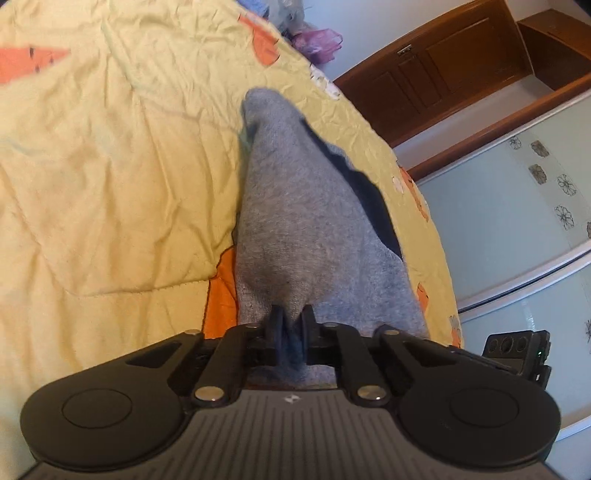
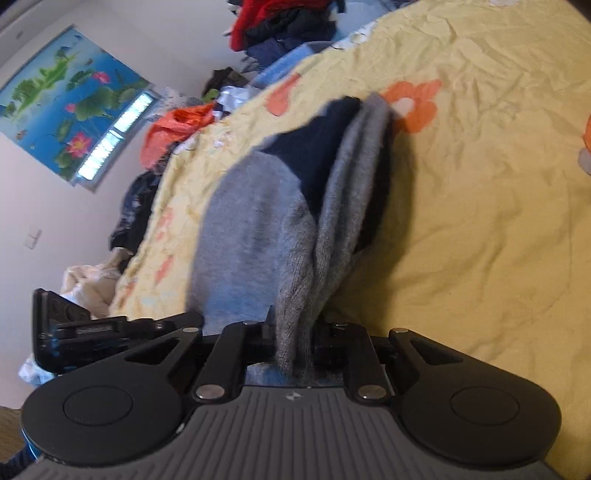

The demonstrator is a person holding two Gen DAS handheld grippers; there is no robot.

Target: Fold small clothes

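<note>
A small grey knit garment (image 1: pixel 295 221) with dark navy patches stretches away over a yellow quilt (image 1: pixel 110 166). My left gripper (image 1: pixel 291 325) is shut on its near edge, cloth bunched between the pads. In the right wrist view the same grey and navy garment (image 2: pixel 266 221) hangs in folds from my right gripper (image 2: pixel 295 328), which is shut on a thick bunch of the knit. The far end of the garment rests on the yellow quilt (image 2: pixel 480 221). The other gripper's body (image 2: pixel 74 332) shows at the left edge of the right wrist view.
The quilt has orange flower prints (image 2: pixel 413 103). Piles of clothes (image 2: pixel 284 26) lie beyond the bed's far edge, with an orange cloth (image 2: pixel 177 129) beside them. A wooden cabinet (image 1: pixel 443 66) and a pale patterned panel (image 1: pixel 517 221) stand past the bed's right edge.
</note>
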